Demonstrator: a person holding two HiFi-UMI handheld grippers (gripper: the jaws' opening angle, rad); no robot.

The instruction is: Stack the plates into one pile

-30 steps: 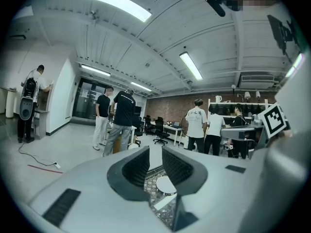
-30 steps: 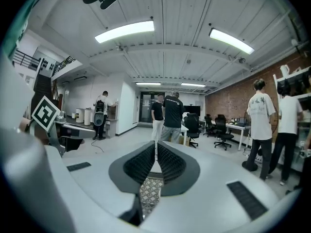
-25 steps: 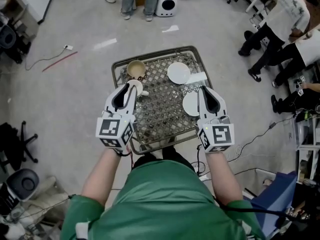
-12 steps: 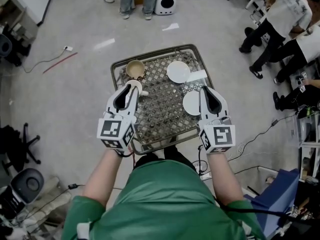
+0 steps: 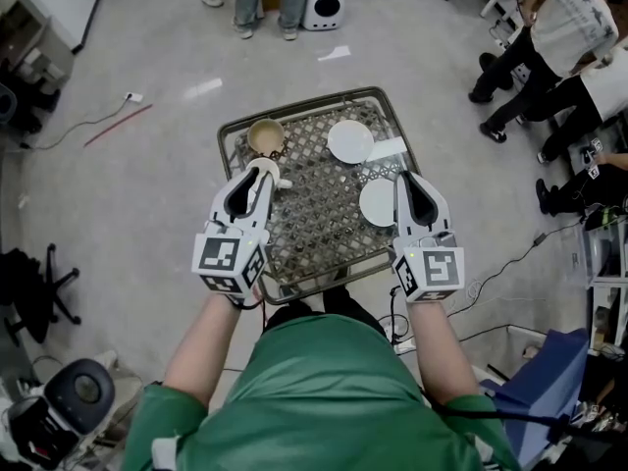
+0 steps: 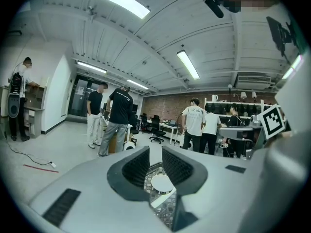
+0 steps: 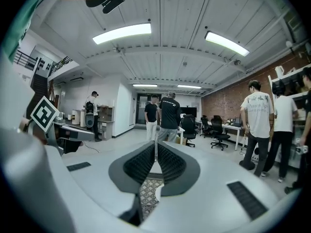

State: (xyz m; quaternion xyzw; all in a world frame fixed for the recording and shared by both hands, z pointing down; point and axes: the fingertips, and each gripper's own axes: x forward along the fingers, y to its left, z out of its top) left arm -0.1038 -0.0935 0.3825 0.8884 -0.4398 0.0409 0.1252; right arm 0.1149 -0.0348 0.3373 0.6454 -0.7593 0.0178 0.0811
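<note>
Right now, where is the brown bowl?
In the head view, the bowl is in the far left corner of the mesh table, left of a white plate, beyond the left gripper.

The right gripper [image 7: 155, 154] is filling the near half of the view. Its pale grey body is sloping away, and its two dark ribbed jaws are lying closed, tips meeting with only a thin slit between them. Beneath the jaws a metal lattice tabletop [image 7: 145, 194] is showing, with the edge of a white round plate [image 7: 157, 191] peeking in just right of it. Far beyond, two people in dark shirts [image 7: 169, 111] are standing on a pale floor. At the right, a person in a white T-shirt [image 7: 257, 123] is standing near black office chairs [image 7: 218, 130]. Long ceiling lamps [image 7: 121, 33] are glowing overhead.
</note>
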